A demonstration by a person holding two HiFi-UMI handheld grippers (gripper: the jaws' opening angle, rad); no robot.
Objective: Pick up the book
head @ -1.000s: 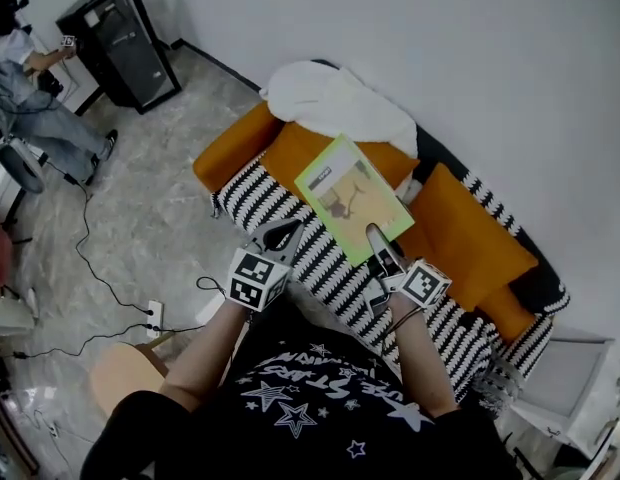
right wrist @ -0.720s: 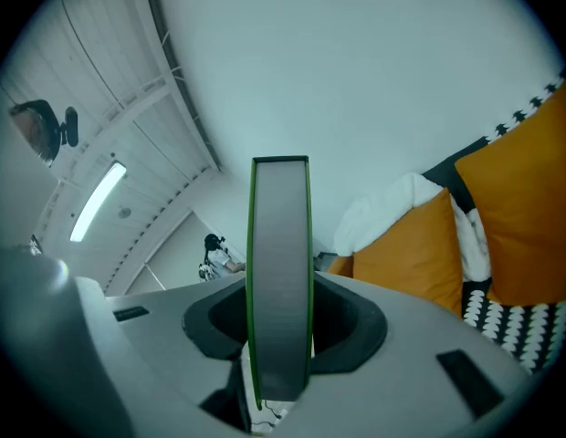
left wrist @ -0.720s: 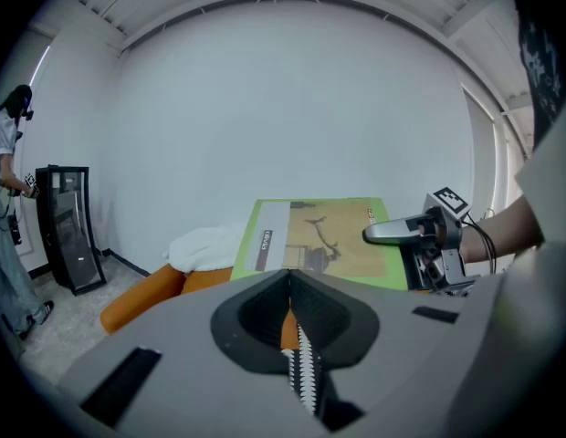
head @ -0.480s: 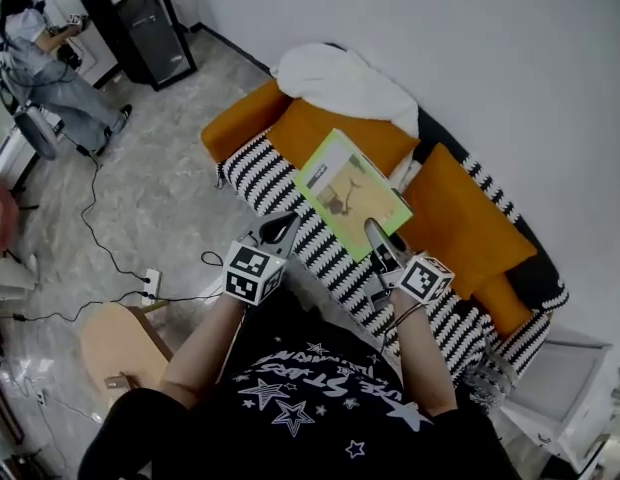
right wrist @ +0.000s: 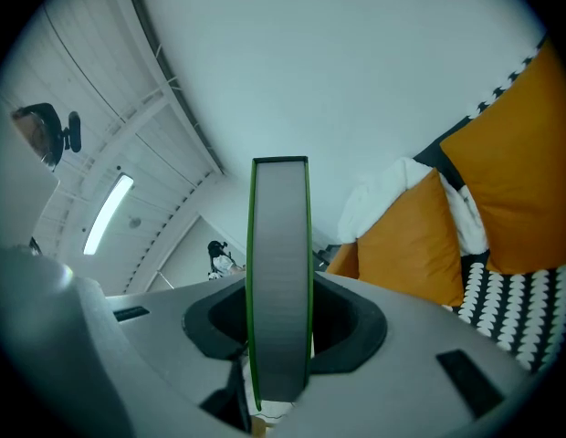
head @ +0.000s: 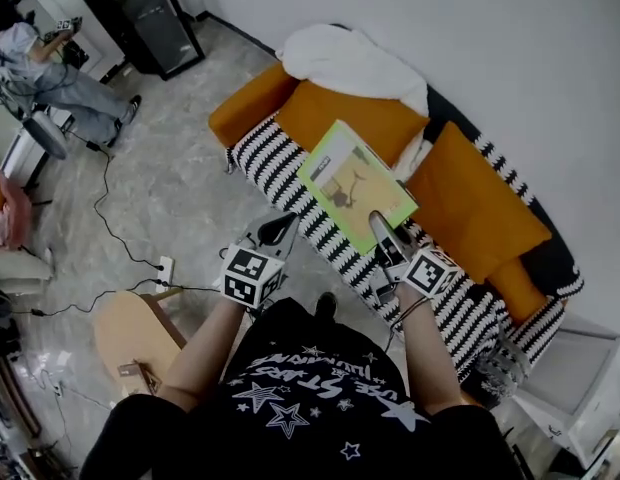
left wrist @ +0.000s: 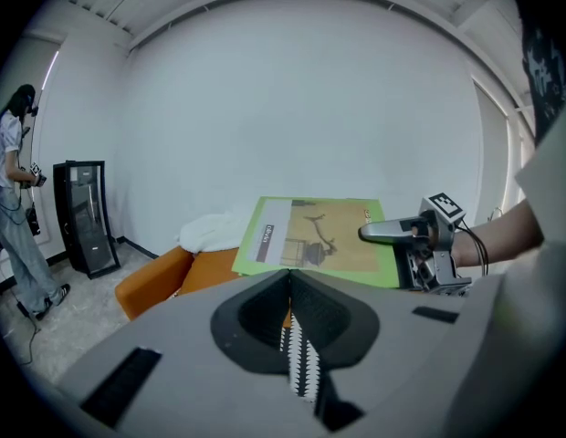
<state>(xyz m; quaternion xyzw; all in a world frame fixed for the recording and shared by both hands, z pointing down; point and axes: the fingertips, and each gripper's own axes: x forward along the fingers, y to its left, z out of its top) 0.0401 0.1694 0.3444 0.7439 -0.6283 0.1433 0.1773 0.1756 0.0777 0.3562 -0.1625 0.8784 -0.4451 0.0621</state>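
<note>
A green-edged book with a tan cover picture hangs above the striped sofa, held by its near edge in my right gripper. From the right gripper view I see the book's page edge standing upright between the jaws, which are shut on it. The left gripper view has the same book flat ahead, with the right gripper clamped on its right side. My left gripper sits lower left of the book, apart from it, its jaws shut with nothing between them.
The sofa carries orange cushions and a white blanket. A black cabinet and a person stand at the far left. Cables and a power strip lie on the floor, and a wooden stool is near my left side.
Both grippers and the book have shifted a little to the right and towards me, away from the sofa. The grip on the book is unchanged.
</note>
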